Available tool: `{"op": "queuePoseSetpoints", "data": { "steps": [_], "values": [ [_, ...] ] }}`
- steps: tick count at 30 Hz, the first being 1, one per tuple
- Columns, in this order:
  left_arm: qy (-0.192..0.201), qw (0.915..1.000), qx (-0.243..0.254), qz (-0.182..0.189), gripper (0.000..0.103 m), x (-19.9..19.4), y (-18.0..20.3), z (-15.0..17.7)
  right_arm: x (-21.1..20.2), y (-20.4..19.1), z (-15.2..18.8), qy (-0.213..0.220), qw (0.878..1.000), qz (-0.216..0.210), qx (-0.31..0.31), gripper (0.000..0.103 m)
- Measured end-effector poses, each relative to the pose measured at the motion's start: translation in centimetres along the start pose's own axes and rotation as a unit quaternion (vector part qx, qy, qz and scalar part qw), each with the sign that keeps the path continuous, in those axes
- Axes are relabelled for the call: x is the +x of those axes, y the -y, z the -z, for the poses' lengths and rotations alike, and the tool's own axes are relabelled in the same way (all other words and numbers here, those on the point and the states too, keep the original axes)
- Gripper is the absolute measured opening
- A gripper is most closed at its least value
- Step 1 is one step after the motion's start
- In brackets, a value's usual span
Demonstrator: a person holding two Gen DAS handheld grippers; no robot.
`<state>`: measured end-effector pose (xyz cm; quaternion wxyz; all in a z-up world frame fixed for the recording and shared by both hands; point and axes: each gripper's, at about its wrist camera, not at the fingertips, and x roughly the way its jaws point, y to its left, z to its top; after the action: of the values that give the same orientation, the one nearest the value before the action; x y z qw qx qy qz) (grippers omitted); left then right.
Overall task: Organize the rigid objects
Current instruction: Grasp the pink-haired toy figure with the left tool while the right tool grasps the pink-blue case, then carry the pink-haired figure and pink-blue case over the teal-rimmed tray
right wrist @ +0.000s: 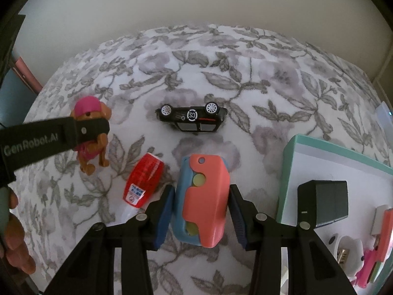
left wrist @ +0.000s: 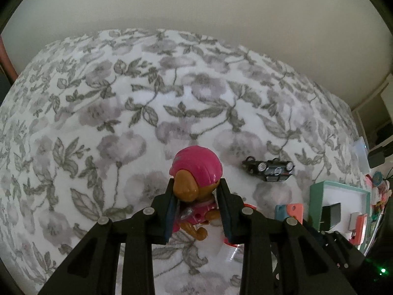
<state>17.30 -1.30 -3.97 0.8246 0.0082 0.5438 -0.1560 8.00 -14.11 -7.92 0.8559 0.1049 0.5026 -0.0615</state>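
Note:
A toy dog (left wrist: pixel 196 172) with a pink helmet sits between the pads of my left gripper (left wrist: pixel 197 194), which is shut on its body. The right wrist view shows this dog (right wrist: pixel 91 152) held just above the floral blanket, with the left gripper (right wrist: pixel 98 129) clamped across its middle. My right gripper (right wrist: pixel 201 189) is shut on a coral and blue plastic toy (right wrist: pixel 206 196), its pads against both sides. A black toy car (right wrist: pixel 191 118) lies on its side further back. A red tube (right wrist: pixel 145 182) lies left of the right gripper's fingers.
A floral blanket (left wrist: pixel 110 123) covers the surface. A teal-rimmed white box (right wrist: pixel 289 167) at the right holds a black block (right wrist: pixel 324 201) and several small items. A person's hand (right wrist: pixel 14 241) is at the left edge. A pale wall stands behind.

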Motion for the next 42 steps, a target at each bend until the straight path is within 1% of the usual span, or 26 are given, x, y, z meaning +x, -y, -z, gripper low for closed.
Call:
{"op": "queuePoseSetpoints", "data": {
  "steps": [10,14,20,25,27,32,36,42],
  "values": [
    [0.048,0.9987,0.015,0.002,0.033,-4.5,1.2,-0.4,-4.2,0.8,0.3,0.027,0.999,-0.015,0.018,0.046],
    [0.076,0.9968,0.018,0.013,0.033,-7.1,1.6,-0.4,-6.8,1.7,0.4,0.048,0.998,-0.015,0.027,0.046],
    [0.11,0.9931,0.024,0.033,0.033,-10.5,2.8,0.1,-11.1,4.6,1.2,0.081,0.995,-0.01,0.058,0.046],
    [0.128,0.9898,0.048,0.041,0.033,-12.5,5.0,1.3,-14.0,7.7,2.5,0.101,0.991,0.001,0.088,0.046],
    [0.131,0.9886,0.06,0.043,0.033,-12.9,6.0,1.8,-15.1,8.8,3.1,0.108,0.989,0.008,0.099,0.046],
    [0.132,0.9843,0.111,0.041,0.033,-13.4,9.7,3.4,-17.4,11.3,4.8,0.122,0.984,0.025,0.124,0.046],
    [0.12,0.9803,0.148,0.053,0.033,-13.0,12.7,4.9,-18.7,13.3,6.0,0.128,0.98,0.035,0.148,0.047],
    [0.096,0.9708,0.211,0.062,0.033,-11.9,17.4,7.7,-20.1,16.2,7.7,0.131,0.974,0.043,0.181,0.047]
  ]
}}
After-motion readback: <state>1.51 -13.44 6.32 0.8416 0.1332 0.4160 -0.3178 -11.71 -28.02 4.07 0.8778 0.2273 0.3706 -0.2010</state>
